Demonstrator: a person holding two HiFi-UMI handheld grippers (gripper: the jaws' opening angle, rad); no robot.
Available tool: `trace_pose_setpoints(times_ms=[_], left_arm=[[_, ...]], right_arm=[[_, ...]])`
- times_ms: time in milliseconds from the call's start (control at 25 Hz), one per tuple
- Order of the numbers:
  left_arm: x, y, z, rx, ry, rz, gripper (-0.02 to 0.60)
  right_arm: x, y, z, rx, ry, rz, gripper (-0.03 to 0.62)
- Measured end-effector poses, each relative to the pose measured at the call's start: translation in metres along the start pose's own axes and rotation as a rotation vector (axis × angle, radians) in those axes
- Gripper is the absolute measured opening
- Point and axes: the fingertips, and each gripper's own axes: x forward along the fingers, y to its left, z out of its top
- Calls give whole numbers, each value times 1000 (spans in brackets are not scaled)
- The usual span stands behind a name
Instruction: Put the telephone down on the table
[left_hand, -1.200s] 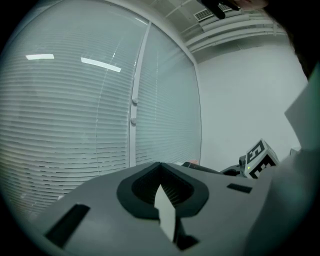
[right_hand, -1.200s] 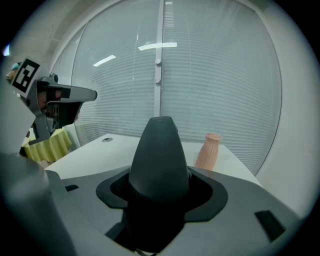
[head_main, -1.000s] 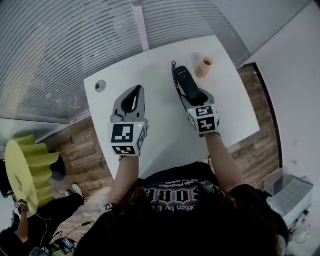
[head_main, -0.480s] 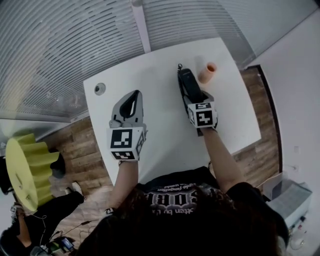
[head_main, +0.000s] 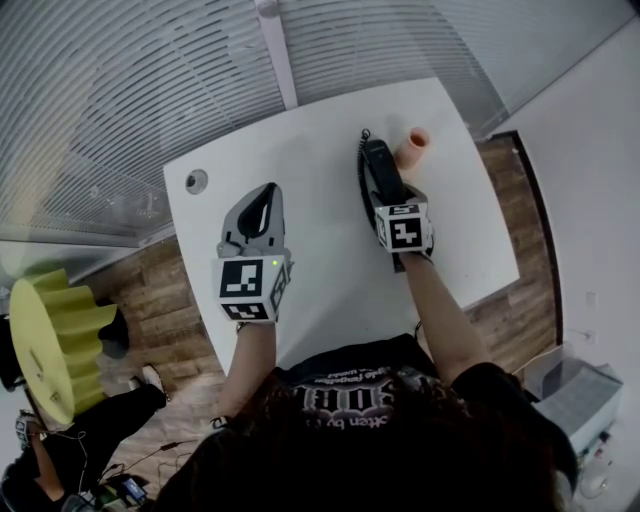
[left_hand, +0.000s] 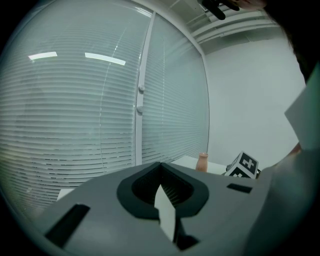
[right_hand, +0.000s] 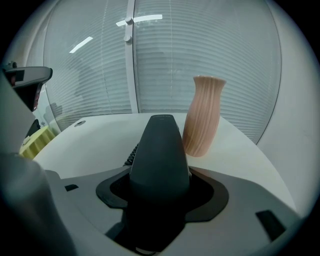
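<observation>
The telephone (head_main: 377, 168) is a black handset with a coiled cord (right_hand: 132, 153) at its left side. My right gripper (head_main: 386, 196) is shut on it and holds it lengthwise over the white table (head_main: 300, 150). In the right gripper view the handset (right_hand: 160, 150) fills the jaws and points away, its far end close to a pink ribbed vase (right_hand: 202, 116). Whether it touches the tabletop cannot be made out. My left gripper (head_main: 262, 198) hovers over the table's left half, shut with nothing in it; in its own view the left gripper (left_hand: 162, 195) shows bare jaws.
The vase (head_main: 413, 147) stands upright just right of the handset's far end. A round cable hole (head_main: 196, 181) sits near the table's far left corner. Window blinds run behind the table. A yellow pleated object (head_main: 50, 340) lies on the wood floor at left.
My right gripper has carried the handset slightly forward, closer beside the vase, and turned it straighter. The left gripper has hardly moved.
</observation>
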Motion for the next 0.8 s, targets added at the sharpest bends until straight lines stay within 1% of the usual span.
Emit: trace_pose_setpoints(times_ms=[320,520,680,800], left_arm=[[-3,-5,1,4,-1,-12,3],[-4,-9,3,13,4,-25,3],[-3,-13,4,13,-1,-37,3],[-5,-17,9,9,-21,-48,3]], right_arm=[[-6,0,7,-10,-45,39,285],[-26,-1,15,-36,-75,35,287],[-48,1,24,-34,-125,34,285],[-68,5,34,-13,-177,35,285]])
